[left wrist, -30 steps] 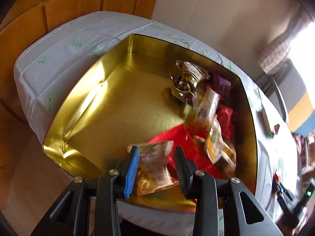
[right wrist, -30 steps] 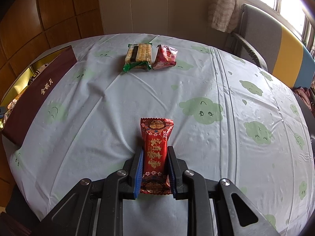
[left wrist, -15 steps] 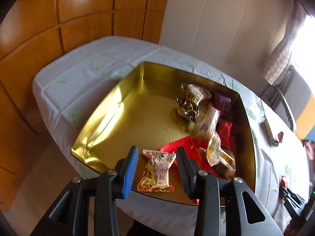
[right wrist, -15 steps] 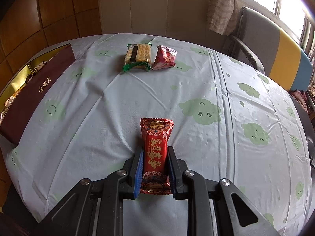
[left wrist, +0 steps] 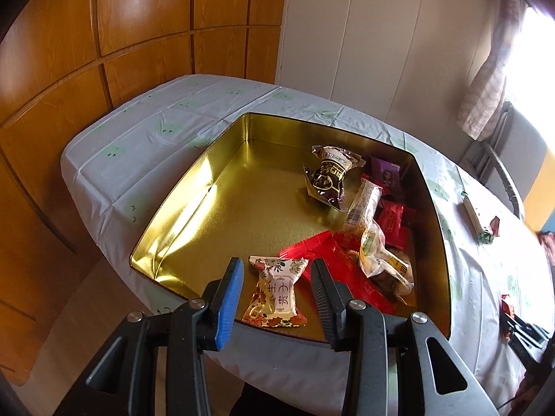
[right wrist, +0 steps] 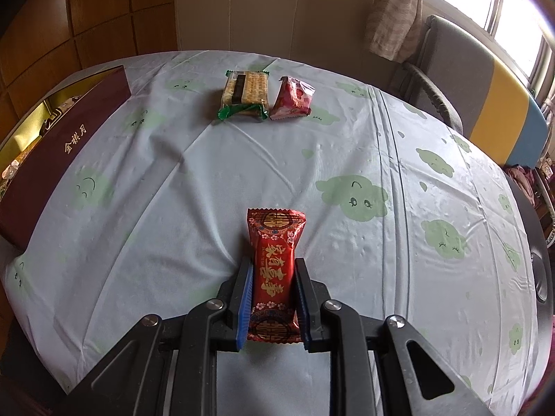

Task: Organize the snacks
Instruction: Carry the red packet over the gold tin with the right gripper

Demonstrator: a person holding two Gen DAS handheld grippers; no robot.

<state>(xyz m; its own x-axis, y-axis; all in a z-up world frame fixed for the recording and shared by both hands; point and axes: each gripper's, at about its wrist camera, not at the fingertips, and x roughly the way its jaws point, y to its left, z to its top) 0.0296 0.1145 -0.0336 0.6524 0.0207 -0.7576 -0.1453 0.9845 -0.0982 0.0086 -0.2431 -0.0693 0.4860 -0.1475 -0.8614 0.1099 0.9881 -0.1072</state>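
Observation:
My left gripper point(left wrist: 277, 265) is open above the near edge of a gold tin point(left wrist: 194, 187). A cream floral snack packet point(left wrist: 275, 293) lies loose on the tin floor below the gap, and the pads do not touch it. Several more snacks are piled along the tin's right side, among them a dark packet point(left wrist: 327, 175) and red packets point(left wrist: 392, 218). My right gripper point(right wrist: 273, 265) is shut on a red snack bar point(right wrist: 275, 239) with gold lettering, low over the cloth. A green-edged biscuit packet point(right wrist: 246, 93) and a pink-red packet point(right wrist: 293, 98) lie side by side at the far middle.
The tin's maroon outer wall point(right wrist: 62, 159) stands at the table's left in the right wrist view. A pale tablecloth point(right wrist: 347, 159) with green cloud faces covers the round table. A grey, yellow and blue chair point(right wrist: 485, 97) stands at the far right. Wooden wall panels point(left wrist: 104, 52) rise behind the tin.
My left gripper let go of the cream packet, which now lies in the tin, and drew back and upward with its jaws wider. The right gripper and its red bar have stayed put.

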